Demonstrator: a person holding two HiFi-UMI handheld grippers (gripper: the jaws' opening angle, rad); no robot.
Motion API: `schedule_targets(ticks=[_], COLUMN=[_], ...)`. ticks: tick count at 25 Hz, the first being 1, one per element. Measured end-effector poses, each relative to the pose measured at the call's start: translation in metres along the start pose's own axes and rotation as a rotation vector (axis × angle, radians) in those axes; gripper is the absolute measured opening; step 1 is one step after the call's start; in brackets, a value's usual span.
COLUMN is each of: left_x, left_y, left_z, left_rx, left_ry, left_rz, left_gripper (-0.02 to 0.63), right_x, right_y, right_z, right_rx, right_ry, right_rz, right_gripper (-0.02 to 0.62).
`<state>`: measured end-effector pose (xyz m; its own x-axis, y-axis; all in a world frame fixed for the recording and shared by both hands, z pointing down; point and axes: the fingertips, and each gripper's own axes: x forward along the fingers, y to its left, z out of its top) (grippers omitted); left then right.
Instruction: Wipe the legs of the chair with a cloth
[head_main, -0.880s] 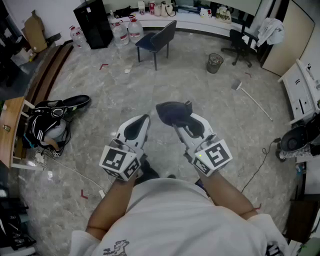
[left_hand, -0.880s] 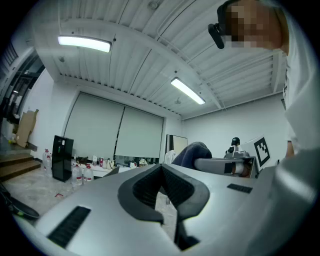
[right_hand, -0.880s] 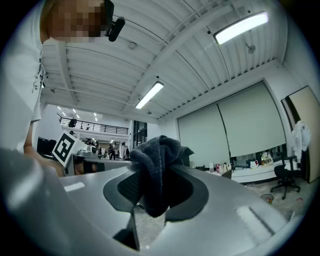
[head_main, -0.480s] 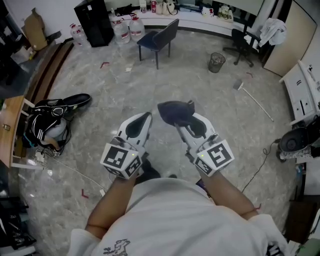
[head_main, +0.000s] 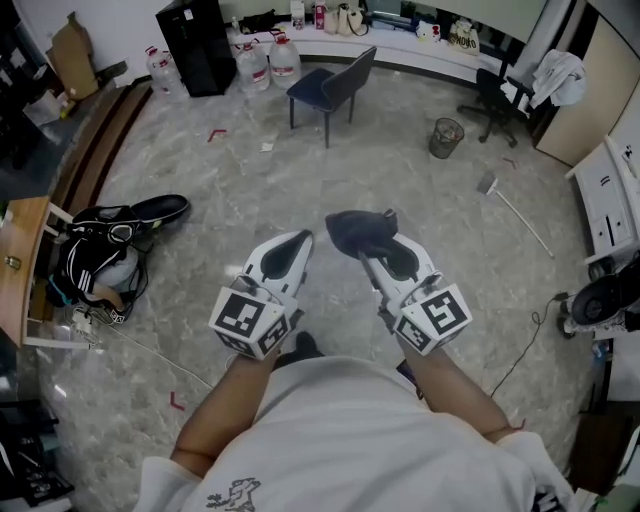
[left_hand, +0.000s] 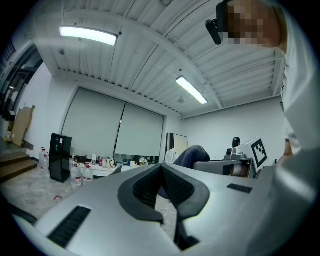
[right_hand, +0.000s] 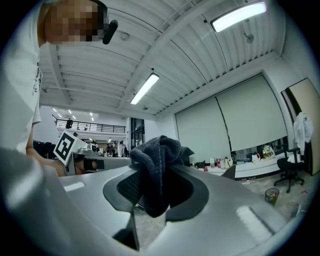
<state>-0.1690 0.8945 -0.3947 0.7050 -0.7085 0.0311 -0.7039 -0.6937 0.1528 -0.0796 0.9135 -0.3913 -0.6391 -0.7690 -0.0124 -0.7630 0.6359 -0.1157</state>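
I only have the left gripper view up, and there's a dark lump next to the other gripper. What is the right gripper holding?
Observer: The right gripper is shut on a dark grey terry cloth, bunched up between its jaws.
Operator: And where is the chair?
Observer: The dark blue chair with thin metal legs stands far ahead across the grey marbled floor, apart from both grippers. The cloth is not touching it.
Operator: What else is on the floor near it?
Observer: A round wire-mesh bin stands to the chair's right, and a black-and-white bag lies off to the person's left.
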Motion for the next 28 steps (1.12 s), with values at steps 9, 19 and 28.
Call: schedule_targets(ticks=[9,19,28], left_x=[0.035,0.129,0.300], left_y=[0.098,0.184,0.290], left_z=[0.021,0.028,0.027], left_rx=[-0.025,-0.023,-0.015], left_ry=[0.014,-0.012,0.013], left_rz=[-0.105,-0.086,-0.005], left_gripper=[0.006,0.006,0.006], right_x=[0.104,0.202,0.321], right_y=[-0.024,-0.116,-0.298], right_z=[0.017,0.005,0.003], right_rx=[-0.017,-0.012,-0.027], right_ry=[-0.041,-0.023,-0.020], right_rz=[-0.089,-0.068,0.010], right_gripper=[0.094,0.094,0.094])
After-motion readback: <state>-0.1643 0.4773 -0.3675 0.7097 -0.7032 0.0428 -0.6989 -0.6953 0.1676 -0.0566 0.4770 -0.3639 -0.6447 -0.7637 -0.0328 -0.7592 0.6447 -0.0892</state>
